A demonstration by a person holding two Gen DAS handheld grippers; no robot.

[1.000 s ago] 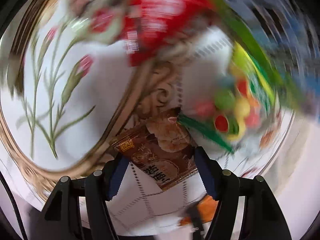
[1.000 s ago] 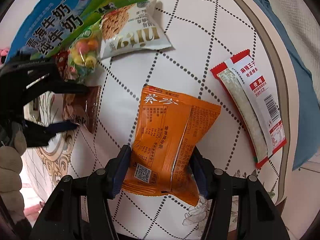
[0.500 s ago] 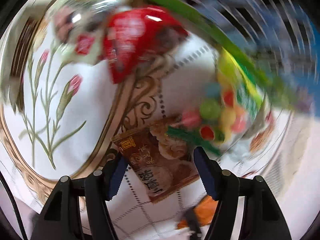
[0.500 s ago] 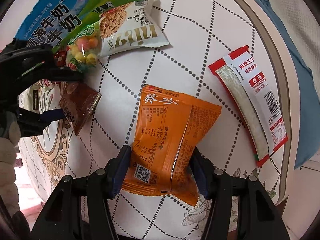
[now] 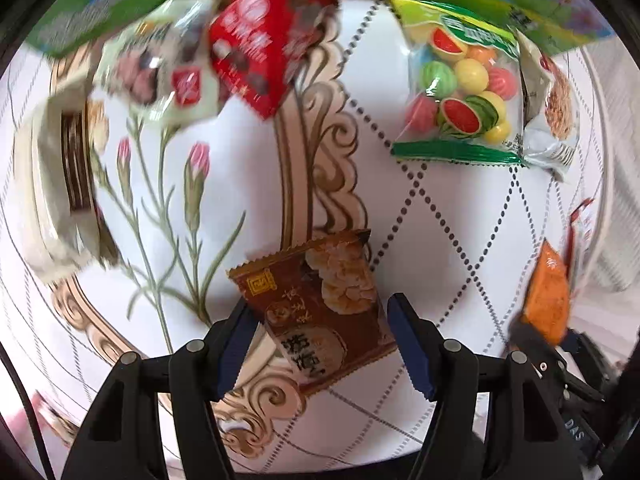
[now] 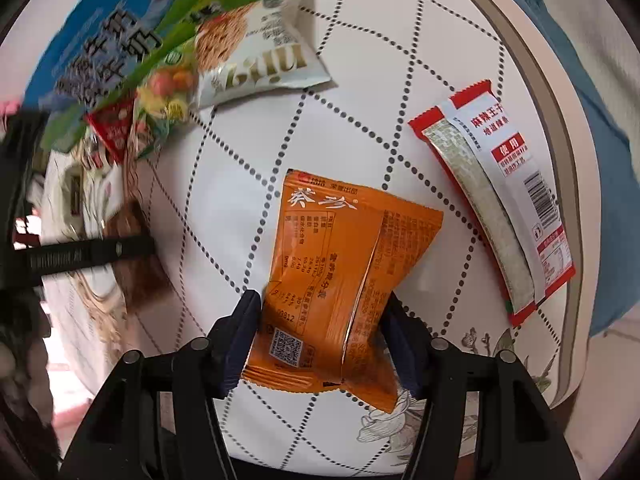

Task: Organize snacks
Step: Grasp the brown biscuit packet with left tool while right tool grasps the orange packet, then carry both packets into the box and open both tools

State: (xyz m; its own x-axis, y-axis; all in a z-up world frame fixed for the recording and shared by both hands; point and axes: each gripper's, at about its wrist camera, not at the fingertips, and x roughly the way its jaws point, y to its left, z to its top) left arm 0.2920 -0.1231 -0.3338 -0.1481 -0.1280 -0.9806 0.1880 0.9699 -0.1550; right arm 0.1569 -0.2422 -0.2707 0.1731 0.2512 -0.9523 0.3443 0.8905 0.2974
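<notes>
A brown cracker packet [image 5: 332, 280] hangs between the pads of my left gripper [image 5: 318, 308], which is shut on it above the gold scroll border of the tablecloth [image 5: 256, 184]. In the right wrist view that packet [image 6: 136, 248] is a brown blur beside one of the left gripper's fingers [image 6: 92, 256]. My right gripper [image 6: 322, 316] straddles an orange packet [image 6: 344, 248] that lies on the cloth. Its jaws are opening, with both pads still against the packet's sides. The left wrist view catches the orange packet [image 5: 548, 296] at the right edge.
A red packet [image 5: 272, 40], a pale green packet [image 5: 160, 68], a fruit-candy bag [image 5: 460, 88], a white oat packet [image 6: 260, 60] and a cream packet [image 5: 60, 180] lie around. A blue-green milk carton [image 6: 100, 52] stands behind. A red-white stick packet [image 6: 500, 216] lies near the table edge [image 6: 556, 128].
My left gripper has rolled and shifted with the brown packet, now over the gold border and flower panel. The right gripper and orange packet have stayed in place.
</notes>
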